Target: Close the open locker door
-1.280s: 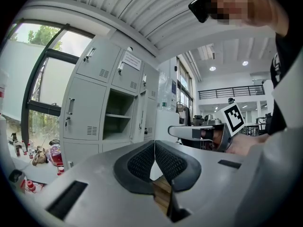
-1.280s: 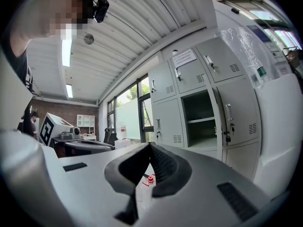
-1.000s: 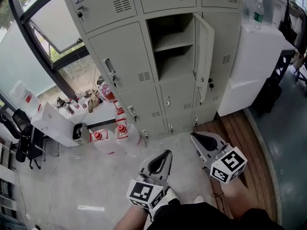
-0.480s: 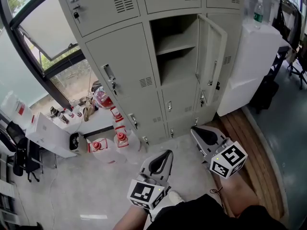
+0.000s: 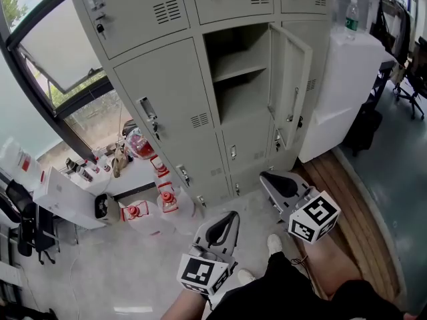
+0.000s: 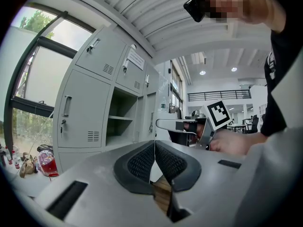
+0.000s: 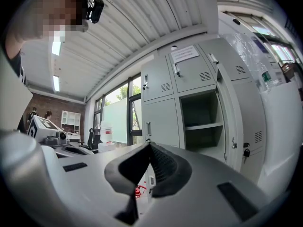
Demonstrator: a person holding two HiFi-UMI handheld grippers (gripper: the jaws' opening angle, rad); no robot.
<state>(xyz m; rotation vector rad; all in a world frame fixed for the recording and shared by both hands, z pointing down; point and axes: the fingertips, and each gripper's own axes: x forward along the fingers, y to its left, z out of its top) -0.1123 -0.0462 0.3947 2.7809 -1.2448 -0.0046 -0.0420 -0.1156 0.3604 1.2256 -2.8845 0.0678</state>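
Pale grey lockers in matt painted sheet metal, the open locker door in the same finish, each front with a bright metal handle. At right, a strip of wooden planks borders a smooth pale floor (faintly sheened). The left gripper and right gripper are matt grey plastic, their black pads finely ribbed. A clear plastic bottle tops a smooth white cabinet.

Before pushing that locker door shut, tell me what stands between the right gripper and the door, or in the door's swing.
Nothing visible. Bare floor lies between the right gripper and the open door; the compartment shows only its shelf, nothing sticking out.
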